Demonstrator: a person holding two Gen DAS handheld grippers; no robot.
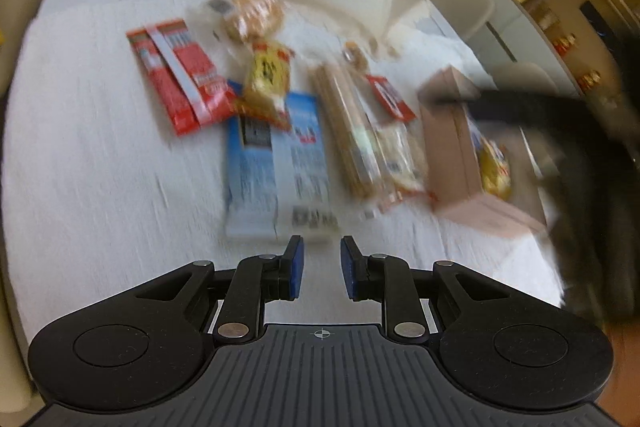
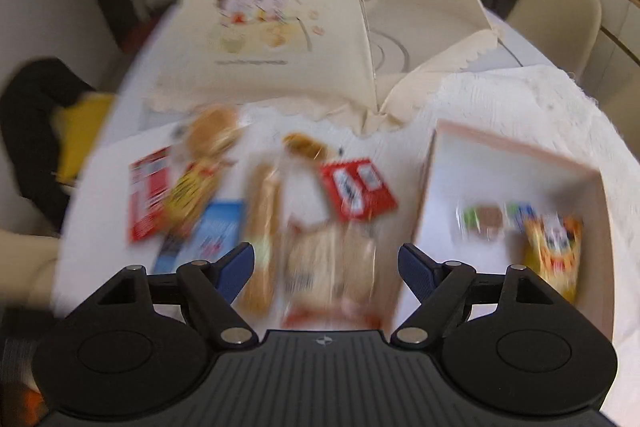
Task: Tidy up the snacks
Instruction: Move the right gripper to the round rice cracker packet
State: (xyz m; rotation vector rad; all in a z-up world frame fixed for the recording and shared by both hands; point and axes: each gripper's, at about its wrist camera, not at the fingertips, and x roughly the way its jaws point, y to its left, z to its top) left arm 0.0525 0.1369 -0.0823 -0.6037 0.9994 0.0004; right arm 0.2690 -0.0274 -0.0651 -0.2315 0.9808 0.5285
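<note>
White-clothed worktop (image 1: 100, 147): your left tool (image 1: 322, 267) hovers narrowly parted and empty just short of the blue packet (image 1: 276, 163); your right tool (image 2: 326, 267) gapes wide above the wafer packs (image 2: 328, 259), beside the pink box (image 2: 516, 163) holding a yellow snack (image 2: 554, 251).

The left tool (image 1: 322, 265) is matte black plastic with two rounded side lobes, each marked by a shallow circular disc. Its central plate is dark grey and ribbed, with a small white crosshair mark near the top edge. Silver round pivot pins join the black linkage arms. Blue ribbed pads (image 1: 297, 267) line the fingers. The right tool (image 2: 326, 269) looks the same.
</note>
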